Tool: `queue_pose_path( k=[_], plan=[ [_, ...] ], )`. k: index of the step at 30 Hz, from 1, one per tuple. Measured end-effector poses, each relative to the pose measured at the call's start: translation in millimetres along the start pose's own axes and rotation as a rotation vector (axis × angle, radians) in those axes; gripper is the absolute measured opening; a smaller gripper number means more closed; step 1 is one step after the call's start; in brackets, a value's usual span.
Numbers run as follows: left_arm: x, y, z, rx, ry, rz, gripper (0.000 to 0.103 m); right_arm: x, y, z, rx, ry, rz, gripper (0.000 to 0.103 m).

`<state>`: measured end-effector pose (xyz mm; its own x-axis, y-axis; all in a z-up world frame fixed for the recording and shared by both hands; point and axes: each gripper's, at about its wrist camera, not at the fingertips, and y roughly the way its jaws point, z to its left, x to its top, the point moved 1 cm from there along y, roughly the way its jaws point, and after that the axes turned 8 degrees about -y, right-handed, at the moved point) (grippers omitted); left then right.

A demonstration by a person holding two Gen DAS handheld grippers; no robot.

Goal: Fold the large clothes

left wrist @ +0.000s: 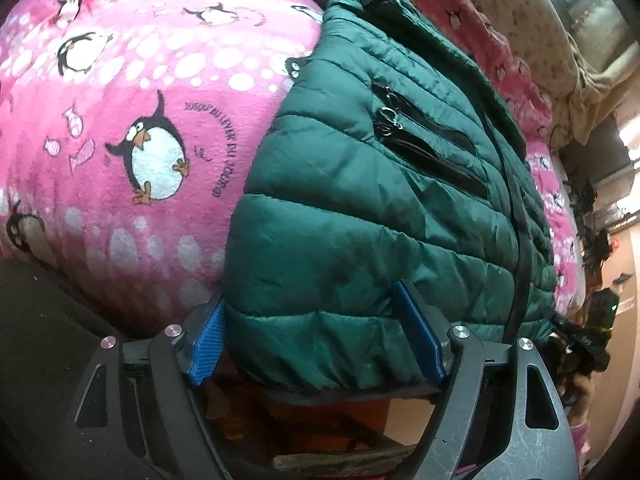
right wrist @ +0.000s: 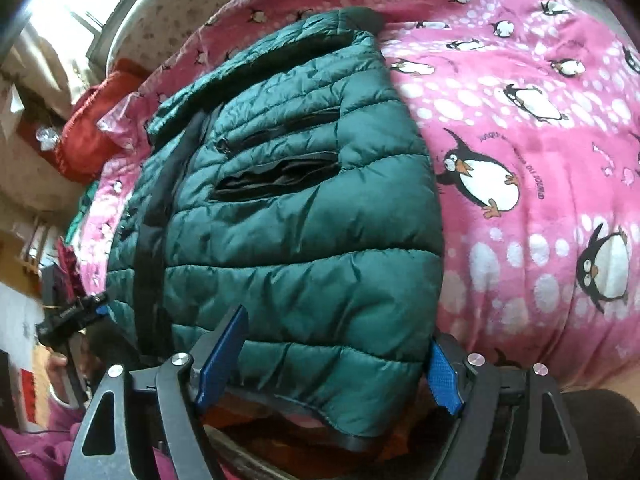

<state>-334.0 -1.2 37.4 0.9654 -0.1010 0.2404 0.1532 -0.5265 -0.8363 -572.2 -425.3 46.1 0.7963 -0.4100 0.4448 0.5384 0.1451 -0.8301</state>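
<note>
1. My left tongs (left wrist: pixel 316 336) and right tongs (right wrist: pixel 328 364) stand apart, each straddling the hem of the dark green quilted puffer jacket (left wrist: pixel 384 184).
2. The jacket lies on the pink penguin-print fleece blanket (left wrist: pixel 132 92), hem at the blanket's near edge.
3. I'd clamp both corners evenly before lifting.

Both wrist cameras look steeply down, close over the hem of a dark green quilted puffer jacket (left wrist: pixel 360 184) on a pink fleece penguin blanket (left wrist: pixel 120 128); blanket lies at nine o'clock in the left view, three o'clock in the right; both share jacket and blanket
</note>
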Motion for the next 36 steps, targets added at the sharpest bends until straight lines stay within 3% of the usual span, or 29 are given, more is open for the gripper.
queue_pose_path(
  k=[7,11,23,29,32,36],
  plan=[
    [-3,-2,-6,0.025,0.036,0.005,0.078,0,-8,0,0.004,-0.024,-0.006,0.051],
    [-3,1,-5,0.028,0.019,0.003,0.078,-2,-6,9,0.003,-0.078,0.003,0.051],
    [-6,3,-8,0.05,0.037,-0.017,0.078,-2,5,11,-0.032,-0.083,0.015,0.051],
    [-8,2,-11,0.057,0.059,-0.021,0.076,0,2,22,-0.039,-0.11,-0.007,0.036],
    [-9,-1,-12,0.067,0.07,-0.028,0.061,2,-2,23,-0.042,-0.117,-0.018,0.027],
    [-12,-7,-14,0.083,0.106,-0.051,0.033,5,-12,25,-0.042,-0.122,-0.058,0.019]
  ],
)
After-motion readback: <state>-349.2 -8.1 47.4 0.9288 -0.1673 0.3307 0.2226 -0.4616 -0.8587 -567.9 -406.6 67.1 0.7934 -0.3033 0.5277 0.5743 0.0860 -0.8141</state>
